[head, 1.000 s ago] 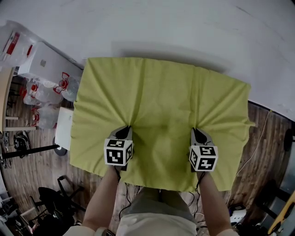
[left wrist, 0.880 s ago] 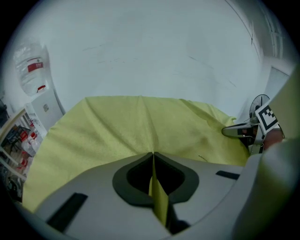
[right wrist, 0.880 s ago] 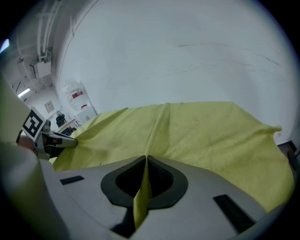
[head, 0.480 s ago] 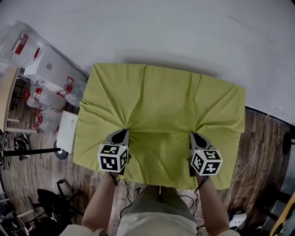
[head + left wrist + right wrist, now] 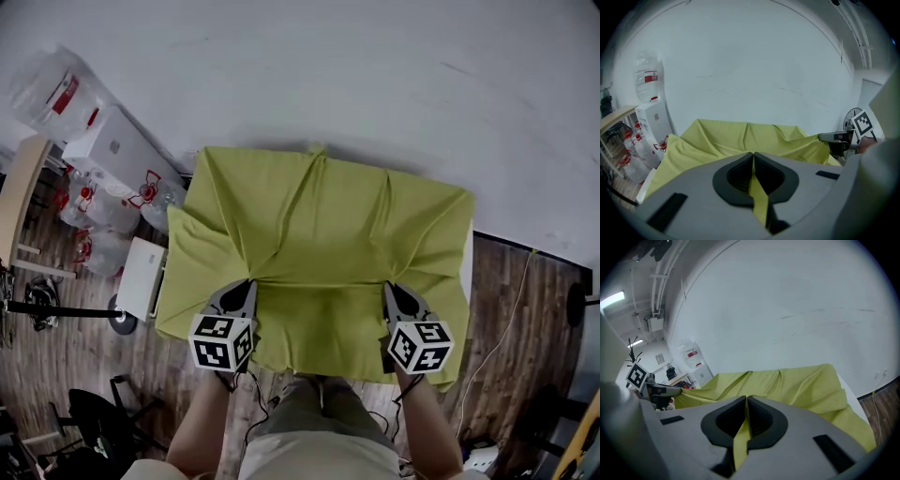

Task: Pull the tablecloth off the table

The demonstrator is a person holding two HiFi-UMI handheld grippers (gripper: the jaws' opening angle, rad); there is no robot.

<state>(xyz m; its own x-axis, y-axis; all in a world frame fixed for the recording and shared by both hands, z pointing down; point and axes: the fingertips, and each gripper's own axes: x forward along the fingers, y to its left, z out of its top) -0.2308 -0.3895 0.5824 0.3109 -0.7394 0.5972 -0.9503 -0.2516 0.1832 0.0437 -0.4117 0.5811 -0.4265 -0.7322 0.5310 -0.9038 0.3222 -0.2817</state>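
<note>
Yellow-green tablecloth is lying rumpled over the surface next to the white wall, and the left hand-held gripper and the right hand-held gripper are each pinching tight a fold of its edge farthest from that wall.

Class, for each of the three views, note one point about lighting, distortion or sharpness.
Head view: soft, even light, the tablecloth crisp and free of glare. Left gripper view: fisheye circle with black corners, the left gripper looming large. Right gripper view: same black corners, a ceiling lamp glaring upper left.
</note>
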